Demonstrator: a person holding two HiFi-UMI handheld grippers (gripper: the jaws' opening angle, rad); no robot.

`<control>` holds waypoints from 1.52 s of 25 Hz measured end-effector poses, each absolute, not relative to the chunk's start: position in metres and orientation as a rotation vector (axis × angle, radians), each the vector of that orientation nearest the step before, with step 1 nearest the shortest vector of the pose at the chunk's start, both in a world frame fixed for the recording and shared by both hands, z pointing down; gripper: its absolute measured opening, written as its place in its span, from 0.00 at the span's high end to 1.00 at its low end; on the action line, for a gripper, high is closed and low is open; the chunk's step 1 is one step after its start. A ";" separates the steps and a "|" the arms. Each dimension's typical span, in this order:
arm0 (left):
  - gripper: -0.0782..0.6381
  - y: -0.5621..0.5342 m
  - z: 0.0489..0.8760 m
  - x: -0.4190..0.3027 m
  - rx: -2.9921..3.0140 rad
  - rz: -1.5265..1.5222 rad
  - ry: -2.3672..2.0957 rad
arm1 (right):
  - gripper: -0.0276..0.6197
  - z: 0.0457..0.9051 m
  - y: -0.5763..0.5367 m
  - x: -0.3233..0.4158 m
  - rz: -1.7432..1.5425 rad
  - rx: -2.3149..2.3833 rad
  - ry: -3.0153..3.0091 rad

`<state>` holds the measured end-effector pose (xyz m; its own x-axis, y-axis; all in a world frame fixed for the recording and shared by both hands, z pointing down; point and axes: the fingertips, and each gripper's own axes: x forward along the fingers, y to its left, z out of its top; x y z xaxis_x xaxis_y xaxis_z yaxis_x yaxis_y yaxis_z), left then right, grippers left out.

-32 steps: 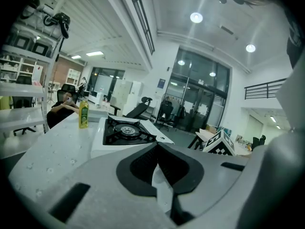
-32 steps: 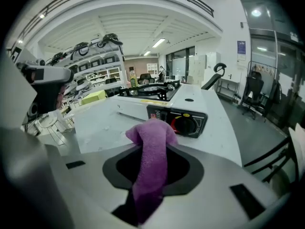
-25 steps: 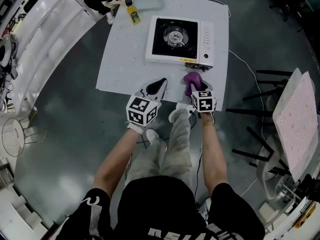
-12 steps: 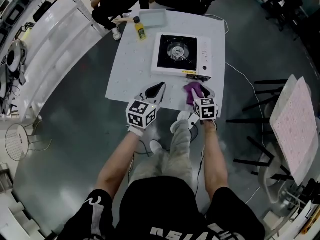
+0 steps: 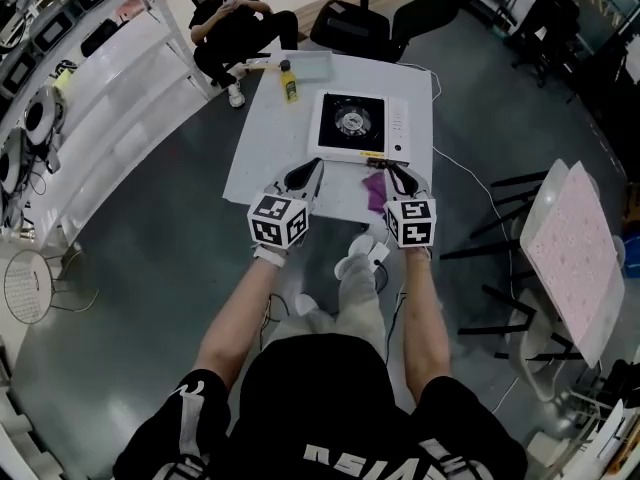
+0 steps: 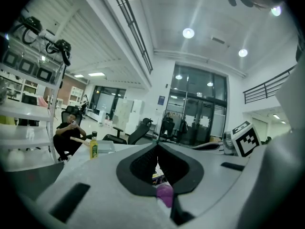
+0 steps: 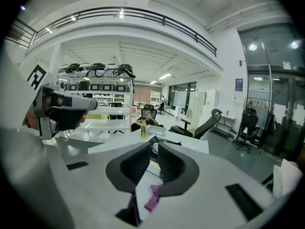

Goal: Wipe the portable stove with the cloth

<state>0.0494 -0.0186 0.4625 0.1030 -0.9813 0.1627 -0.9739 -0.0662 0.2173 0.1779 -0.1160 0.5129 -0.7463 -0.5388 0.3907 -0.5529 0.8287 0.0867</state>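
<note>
The big white square table (image 5: 270,158) holds everything. On its far half sits the flat white portable stove with a black top and a round metal burner (image 5: 365,126). It looks hard and a bit heavy, so I think it will stay put when it is rubbed.

The left gripper (image 5: 305,173) hangs over the near edge of the table. Its two jaws are pressed together, with nothing in them. The right gripper (image 5: 402,178) hangs beside it. Its jaws have just been closing, and there is only a thin gap between them now. Nothing is between them either.

The small purple cloth (image 5: 375,190) lies in a crumpled heap on the table. It is just in front of the stove, between the two grippers and closer to the right one. Neither gripper touches it.

The cloth looks soft, floppy and very light. It will bend and bunch up, and it cannot break. The best place to pinch it is likely the high bump in the middle of the heap. A thin edge could slip out of the jaws.
</note>
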 end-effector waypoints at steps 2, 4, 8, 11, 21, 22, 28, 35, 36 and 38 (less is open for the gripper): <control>0.88 -0.007 0.455 0.049 2.114 -0.036 -1.953 | 0.91 0.491 -0.106 0.184 0.030 0.846 -2.638; 0.88 0.005 0.451 0.049 2.109 -0.035 -1.963 | 0.93 0.478 -0.096 0.190 0.029 0.875 -2.658; 0.88 0.027 0.451 0.046 2.099 -0.027 -1.978 | 0.94 0.473 -0.079 0.197 0.066 0.897 -2.679; 0.88 0.037 0.447 0.045 2.102 -0.025 -1.986 | 0.94 0.469 -0.070 0.201 0.077 0.898 -2.689; 0.88 0.058 0.431 0.041 2.128 -0.026 -2.000 | 0.94 0.458 -0.046 0.196 0.075 0.899 -2.703; 0.88 0.059 0.430 0.041 2.131 -0.029 -2.000 | 0.94 0.458 -0.045 0.196 0.077 0.897 -2.702; 0.88 0.063 0.427 0.044 2.135 -0.028 -1.993 | 0.94 0.457 -0.040 0.199 0.094 0.896 -2.699; 0.88 0.071 0.431 0.037 2.110 -0.033 -2.007 | 0.94 0.454 -0.039 0.194 0.080 0.876 -2.699; 0.88 0.072 0.432 0.035 2.107 -0.032 -2.008 | 0.94 0.453 -0.039 0.192 0.076 0.874 -2.699; 0.88 0.072 0.430 0.033 2.102 -0.034 -2.015 | 0.94 0.450 -0.039 0.189 0.068 0.866 -2.703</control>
<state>0.0327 0.0724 0.4304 0.0548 -0.9884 0.1413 -0.9832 -0.0287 0.1805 0.1894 -0.0387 0.4505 -0.7727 -0.5606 0.2979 -0.5749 0.8169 0.0462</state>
